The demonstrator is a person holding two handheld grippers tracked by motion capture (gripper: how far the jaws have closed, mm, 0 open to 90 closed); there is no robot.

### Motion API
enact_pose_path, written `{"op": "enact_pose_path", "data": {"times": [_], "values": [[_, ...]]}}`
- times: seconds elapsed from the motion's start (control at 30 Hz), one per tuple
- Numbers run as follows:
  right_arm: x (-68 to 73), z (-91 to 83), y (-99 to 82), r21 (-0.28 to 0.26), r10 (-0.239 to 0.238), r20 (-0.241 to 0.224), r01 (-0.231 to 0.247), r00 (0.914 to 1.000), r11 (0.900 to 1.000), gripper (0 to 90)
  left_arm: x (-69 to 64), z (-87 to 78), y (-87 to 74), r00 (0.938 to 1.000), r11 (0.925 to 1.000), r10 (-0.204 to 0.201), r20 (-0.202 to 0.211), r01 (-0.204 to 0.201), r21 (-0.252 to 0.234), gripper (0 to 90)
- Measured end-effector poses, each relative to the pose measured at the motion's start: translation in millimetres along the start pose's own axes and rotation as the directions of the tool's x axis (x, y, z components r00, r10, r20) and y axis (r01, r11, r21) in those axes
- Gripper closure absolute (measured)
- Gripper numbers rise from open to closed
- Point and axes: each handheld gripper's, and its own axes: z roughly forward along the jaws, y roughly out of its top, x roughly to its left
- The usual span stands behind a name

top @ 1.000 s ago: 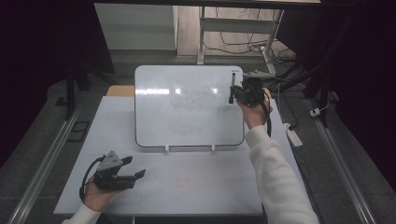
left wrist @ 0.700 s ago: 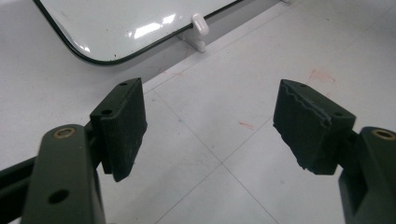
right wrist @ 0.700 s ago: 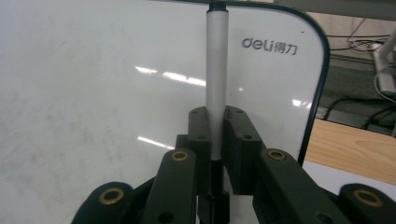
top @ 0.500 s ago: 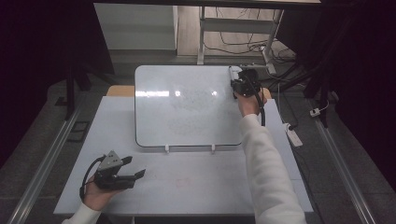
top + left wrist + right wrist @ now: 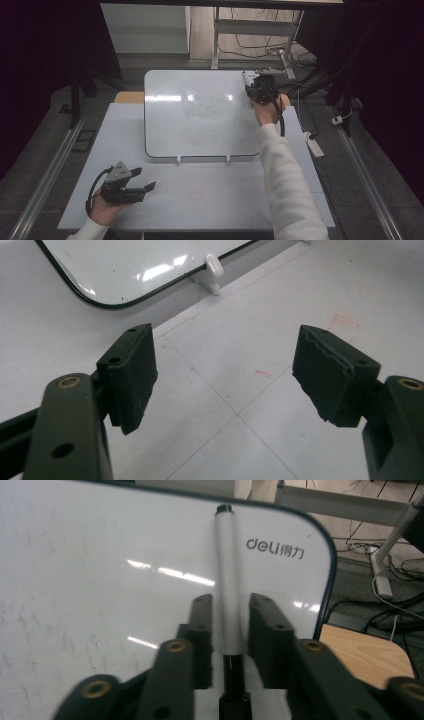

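Two hand-held grippers are at work over a white table (image 5: pixel 210 200). The right hand-held gripper (image 5: pixel 231 630) is at the far right corner of a whiteboard (image 5: pixel 200 115) that lies flat on the far half of the table; a white-sleeved arm (image 5: pixel 285 175) reaches up to it from the near edge. Between its jaws lies a marker (image 5: pixel 229 595) — white barrel, dark cap end towards the camera, its far tip near the whiteboard's far edge; it rests on the whiteboard's surface just beside the printed "deli" logo (image 5: pixel 274 549). The jaws have just been opening; in the right gripper view a narrow gap shows on each side of the barrel, so the pads flank the marker without pinching it. In the high view the marker (image 5: pixel 246 79) shows as a pale stick at the whiteboard's far right corner, just ahead of the right hand-held gripper (image 5: pixel 257 89).

The left hand-held gripper (image 5: pixel 137 187) is near the table's near left corner, well apart from the whiteboard; its jaws are spread wide with nothing between them — bare table with faint red marks (image 5: pixel 345 320) shows in the gap. The whiteboard's rounded near corner and one of its white clips (image 5: pixel 212 267) lie beyond those jaws; faint grey smudges cover the whiteboard's middle.
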Motion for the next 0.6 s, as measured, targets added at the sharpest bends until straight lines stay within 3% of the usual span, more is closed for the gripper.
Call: {"op": "enact_pose_path", "data": {"times": [0.1, 0.27, 0.4, 0.6], "values": [[-1.2, -8.2, -1.1, -0.04, -0.011, -0.029, 0.009, 0.9995, 0.9992, 58.1, 1.4, -0.4, -0.5, 1.0, 1.0, -0.004, -0.002, 0.003, -0.005, 26.4], [-0.9, -28.9, -14.7, -0.096, -0.058, -0.112, 0.047, 0.9921, 0.9943, 52.7, 4.6, -0.8, -1.6, 0.9999, 0.9999, -0.014, -0.006, 0.014, -0.009, 26.5], [-2.1, -47.7, -34.1, -0.14, -0.091, -0.201, 0.064, 0.9754, 0.988, 49.9, 5.6, 0.1, -1.6, 0.9998, 0.9998, -0.018, -0.009, 0.018, -0.008, 26.5], [-6.4, -76.1, -69.4, -0.166, -0.12, -0.256, 0.079, 0.9592, 0.9829, 48.7, 5.9, 0.9, -1.8, 0.9998, 0.9998, -0.02, -0.01, 0.02, -0.006, 26.5]]}}
